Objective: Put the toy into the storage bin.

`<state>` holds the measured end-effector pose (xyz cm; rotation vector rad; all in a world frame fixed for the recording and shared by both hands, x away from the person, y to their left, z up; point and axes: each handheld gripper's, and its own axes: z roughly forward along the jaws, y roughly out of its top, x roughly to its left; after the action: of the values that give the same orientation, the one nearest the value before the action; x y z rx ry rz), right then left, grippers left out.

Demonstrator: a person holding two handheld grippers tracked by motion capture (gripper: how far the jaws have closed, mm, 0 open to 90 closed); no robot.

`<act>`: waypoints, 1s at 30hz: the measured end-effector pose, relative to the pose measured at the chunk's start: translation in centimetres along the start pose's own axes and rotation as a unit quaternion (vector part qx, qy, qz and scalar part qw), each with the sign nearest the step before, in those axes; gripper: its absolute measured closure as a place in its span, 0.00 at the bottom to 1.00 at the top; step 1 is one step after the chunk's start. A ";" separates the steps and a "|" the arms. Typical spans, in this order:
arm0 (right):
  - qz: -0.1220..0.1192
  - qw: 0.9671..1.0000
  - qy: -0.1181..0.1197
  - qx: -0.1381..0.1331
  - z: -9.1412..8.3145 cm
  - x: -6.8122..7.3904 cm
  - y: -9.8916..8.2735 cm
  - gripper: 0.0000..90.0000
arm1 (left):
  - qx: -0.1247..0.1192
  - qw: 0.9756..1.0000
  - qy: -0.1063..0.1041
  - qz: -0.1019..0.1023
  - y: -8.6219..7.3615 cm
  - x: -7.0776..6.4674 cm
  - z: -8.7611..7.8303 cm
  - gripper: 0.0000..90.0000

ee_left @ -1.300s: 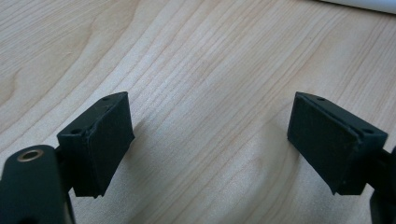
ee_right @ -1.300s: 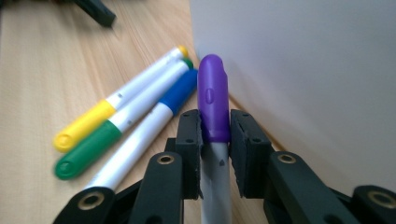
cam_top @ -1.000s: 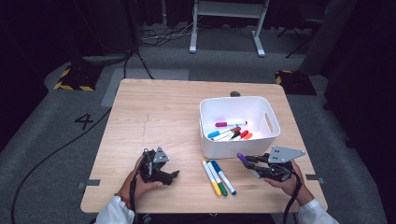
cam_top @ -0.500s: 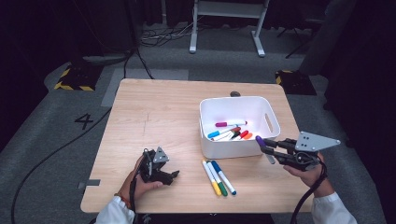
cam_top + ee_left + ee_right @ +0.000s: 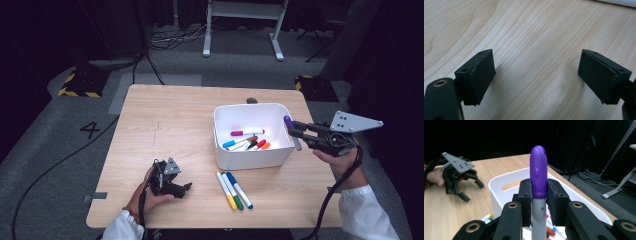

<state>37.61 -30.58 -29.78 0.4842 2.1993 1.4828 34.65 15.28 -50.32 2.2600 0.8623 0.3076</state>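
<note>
Near edge of table [image 5: 165,107]: left gripper [image 5: 186,187] rests low by the person's side, jaws spread wide over bare wood in the left gripper view, nothing between them; idle by the look of it. Just right of it, three loose markers [image 5: 234,190] lie side by side on the table, close in front of the white bin [image 5: 252,158]. Right gripper [image 5: 538,202] is lifted beside the bin's right wall, jaws clamped on a purple-capped marker [image 5: 538,180], cap end pointing toward the bin; bin holds several markers [image 5: 246,142]. Judgement: step in hand is carrying this marker to the bin; next move calls for bringing it over the opening, then parting the jaws so it drops inside; three loose ones remain.
</note>
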 end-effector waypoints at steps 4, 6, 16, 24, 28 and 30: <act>-0.008 1.000 0.002 0.012 1.3 -0.9 1.3 0.83 | 0.000 1.000 0.000 0.000 0.0 0.0 0.0 0.16; -0.012 1.000 0.009 0.023 2.3 -1.2 1.8 0.83 | 0.000 1.000 0.000 0.000 0.0 0.0 0.0 0.16; -0.031 0.993 0.043 0.102 7.9 -2.3 1.5 0.83 | 0.000 1.000 0.001 0.002 0.0 0.0 0.0 0.16; -0.022 0.981 0.066 0.178 10.7 -3.4 -0.8 0.83 | 0.000 1.000 0.002 0.001 0.0 0.0 0.0 0.16; -0.044 0.968 0.088 0.230 11.6 -3.0 -1.6 0.83 | 0.000 1.000 0.001 0.000 0.0 0.0 0.0 0.16; -0.054 0.960 0.100 0.255 12.0 -2.6 -1.9 0.83 | 0.000 1.000 0.002 0.001 0.0 0.0 0.0 0.16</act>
<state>46.20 -23.35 -35.07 0.3727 2.7295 0.9305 34.63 15.31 -50.30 2.2618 0.8618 0.3120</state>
